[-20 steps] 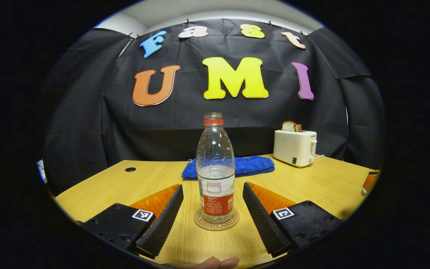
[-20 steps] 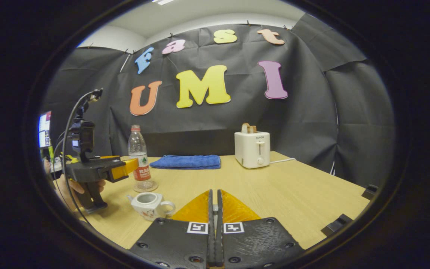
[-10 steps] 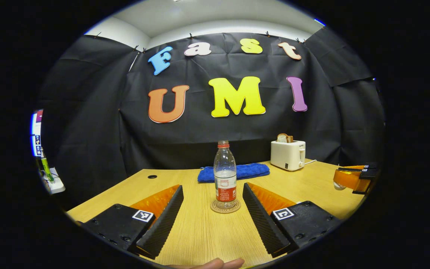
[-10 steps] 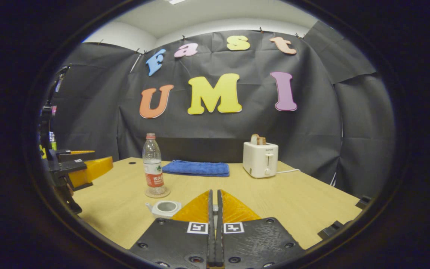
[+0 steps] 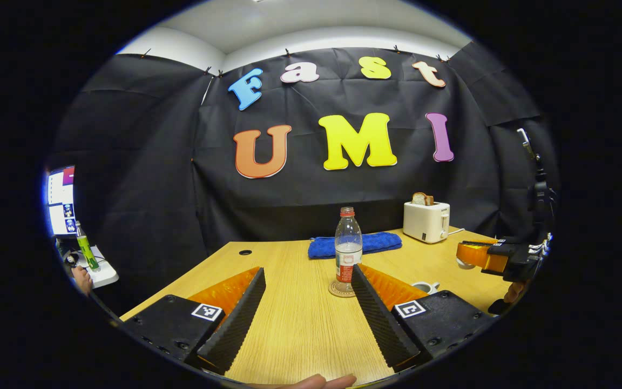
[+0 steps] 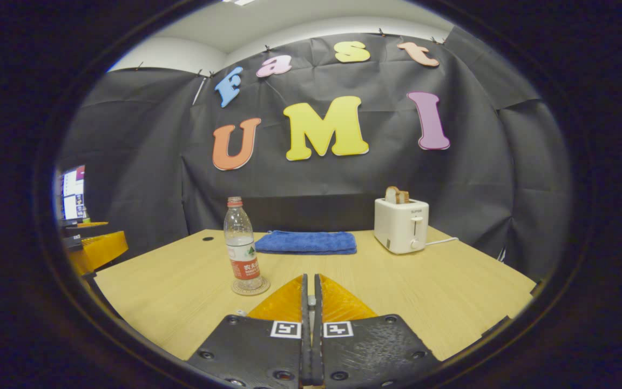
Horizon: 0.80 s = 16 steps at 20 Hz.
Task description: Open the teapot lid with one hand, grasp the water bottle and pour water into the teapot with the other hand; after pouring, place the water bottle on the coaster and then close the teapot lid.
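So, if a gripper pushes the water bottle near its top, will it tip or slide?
Probably tip. The water bottle is tall and narrow and stands upright on a small coaster, so a high push has leverage. It looks roughly half full, which should steady it somewhat. Its thin clear wall may dent under a firm squeeze.

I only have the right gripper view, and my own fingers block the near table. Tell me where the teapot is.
Observer: In the left gripper view the teapot stands on the table, right of the water bottle; its top looks open.
Operator: Report the left gripper.
Observer: The left gripper is open, short of the bottle.
Operator: Check my tips.
Observer: Something small and white shows under the right gripper, perhaps the lid.
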{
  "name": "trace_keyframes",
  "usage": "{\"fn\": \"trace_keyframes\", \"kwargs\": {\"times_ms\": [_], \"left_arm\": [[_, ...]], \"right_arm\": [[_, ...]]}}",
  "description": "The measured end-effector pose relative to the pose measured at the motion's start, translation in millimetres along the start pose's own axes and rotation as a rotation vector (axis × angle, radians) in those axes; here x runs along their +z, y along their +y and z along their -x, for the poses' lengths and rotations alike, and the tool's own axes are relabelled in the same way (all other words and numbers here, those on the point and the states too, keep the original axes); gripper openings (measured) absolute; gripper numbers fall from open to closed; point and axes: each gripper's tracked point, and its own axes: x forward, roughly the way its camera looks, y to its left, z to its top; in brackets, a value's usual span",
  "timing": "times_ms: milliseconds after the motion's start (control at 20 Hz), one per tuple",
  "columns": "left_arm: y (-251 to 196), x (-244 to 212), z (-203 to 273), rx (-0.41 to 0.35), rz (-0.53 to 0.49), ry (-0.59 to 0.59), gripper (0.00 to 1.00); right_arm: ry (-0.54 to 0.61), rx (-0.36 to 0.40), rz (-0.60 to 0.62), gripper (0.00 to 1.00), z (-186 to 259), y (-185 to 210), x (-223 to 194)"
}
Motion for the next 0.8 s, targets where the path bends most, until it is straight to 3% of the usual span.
{"fn": "trace_keyframes", "kwargs": {"times_ms": [450,500,550,800], "left_arm": [[63,18,23,0.072,0.094,0.019,1.00],[67,19,27,0.072,0.103,0.022,0.95],[67,20,28,0.066,0.109,0.024,1.00],[62,32,38,0.030,0.105,-0.007,1.00]], "right_arm": [[0.096,0.046,0.021,0.00,-31,46,-42],[0.103,0.053,0.027,0.00,-35,50,-47],[0.111,0.053,0.037,0.02,-37,52,-50],[0.119,0.043,0.034,0.02,-49,53,-54]]}}
